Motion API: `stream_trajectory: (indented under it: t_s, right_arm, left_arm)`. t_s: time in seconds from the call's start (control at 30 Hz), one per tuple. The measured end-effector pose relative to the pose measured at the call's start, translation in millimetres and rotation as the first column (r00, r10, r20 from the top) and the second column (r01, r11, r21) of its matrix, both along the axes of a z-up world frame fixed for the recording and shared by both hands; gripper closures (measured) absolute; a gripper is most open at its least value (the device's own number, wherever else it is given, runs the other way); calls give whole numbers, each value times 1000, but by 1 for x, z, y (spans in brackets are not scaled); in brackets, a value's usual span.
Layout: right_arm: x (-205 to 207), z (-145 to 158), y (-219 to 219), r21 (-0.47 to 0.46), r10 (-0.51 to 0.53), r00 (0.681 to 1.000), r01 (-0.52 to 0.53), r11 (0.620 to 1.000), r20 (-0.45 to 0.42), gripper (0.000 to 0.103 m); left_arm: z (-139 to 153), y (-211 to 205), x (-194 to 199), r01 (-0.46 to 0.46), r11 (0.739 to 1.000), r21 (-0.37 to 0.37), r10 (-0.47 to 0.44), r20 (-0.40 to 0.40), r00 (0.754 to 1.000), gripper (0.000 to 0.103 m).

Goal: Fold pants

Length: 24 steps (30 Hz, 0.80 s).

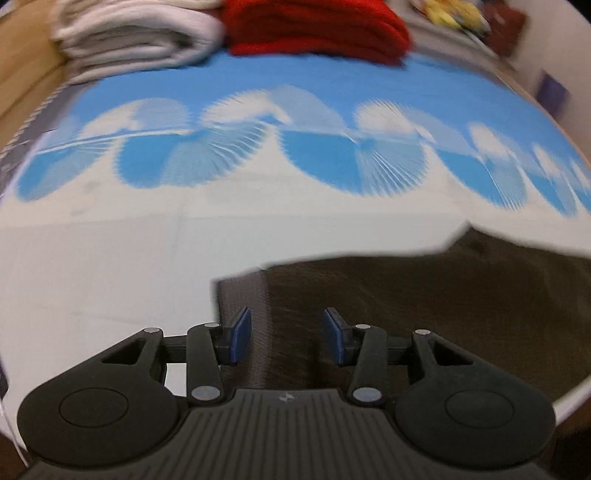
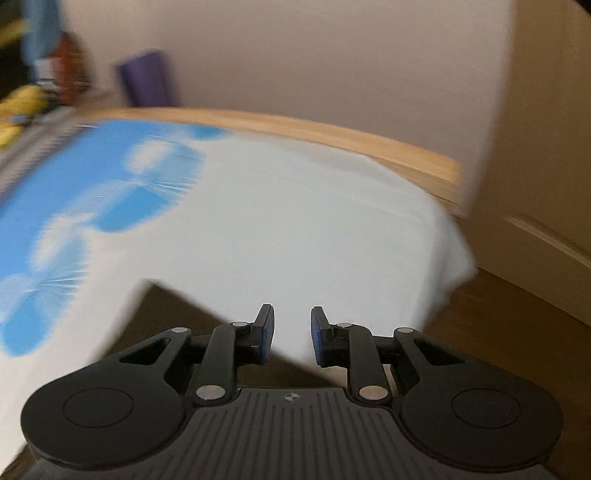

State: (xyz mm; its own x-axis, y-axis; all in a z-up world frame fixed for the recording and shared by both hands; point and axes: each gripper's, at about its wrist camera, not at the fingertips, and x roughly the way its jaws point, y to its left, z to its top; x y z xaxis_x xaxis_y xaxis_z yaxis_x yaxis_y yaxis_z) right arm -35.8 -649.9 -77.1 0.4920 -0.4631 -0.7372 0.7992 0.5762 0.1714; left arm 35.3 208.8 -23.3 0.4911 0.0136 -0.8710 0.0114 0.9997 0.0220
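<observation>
Dark brown pants (image 1: pixel 424 306) lie flat on a white and blue cloth (image 1: pixel 129 240) covering the table. My left gripper (image 1: pixel 287 334) is open and empty, hovering over the left end of the pants. In the right wrist view a corner of the pants (image 2: pixel 173 314) shows at lower left. My right gripper (image 2: pixel 292 332) is open and empty, over the white cloth (image 2: pixel 314 229) just past the pants' edge. Both views are blurred by motion.
A folded white towel stack (image 1: pixel 136 37) and a folded red cloth (image 1: pixel 317 29) sit at the far edge. Yellow items (image 1: pixel 450 14) lie at the far right. The table's wooden rim (image 2: pixel 369 136) and cloth corner (image 2: pixel 450 266) are near a wall and floor.
</observation>
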Motion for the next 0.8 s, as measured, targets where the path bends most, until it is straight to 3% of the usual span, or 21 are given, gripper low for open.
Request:
stream_trajectory:
  t_s: [0.1, 0.13, 0.17, 0.27, 0.4, 0.53, 0.57, 0.67, 0.73, 0.8]
  right_arm:
    - [24, 15, 34, -8, 183, 978, -184, 983, 100, 80]
    - [33, 18, 47, -5, 247, 961, -248, 969, 128, 80]
    - [42, 22, 61, -5, 313, 938, -316, 949, 152, 80]
    - [71, 32, 108, -50, 482, 862, -480, 876, 160, 80]
    - [102, 45, 169, -92, 665, 732, -659, 746, 149, 80]
    - [128, 50, 235, -98, 800, 588, -795, 599, 119, 80]
    - [133, 53, 250, -100, 824, 555, -819, 566, 115, 80]
    - [141, 63, 299, -104, 888, 444, -884, 456, 119, 80]
    - [148, 68, 327, -89, 916, 376, -917, 390, 137, 80]
    - [153, 70, 350, -61, 937, 310, -944, 323, 159, 80]
  left_arm:
    - [-37, -2, 9, 22, 995, 95, -10, -132, 991, 57]
    - [-54, 2, 10, 28, 985, 171, 7, -197, 980, 55]
    - [-65, 7, 9, 40, 981, 192, 8, -240, 971, 50]
    - [-59, 26, 5, -27, 995, 101, 50, -230, 972, 51]
    - [-32, 14, -4, 4, 993, 122, 8, -104, 995, 53]
    - [-16, 10, -6, 64, 998, 11, -63, -13, 998, 54]
    - [-21, 9, -5, 85, 996, 3, -85, -30, 996, 54]
    - [-58, 4, -4, 135, 990, 41, -123, -224, 967, 56]
    - [-60, -8, -6, 225, 968, 114, -198, -212, 957, 55]
    - [-59, -8, -5, 216, 971, 101, -191, -215, 958, 54]
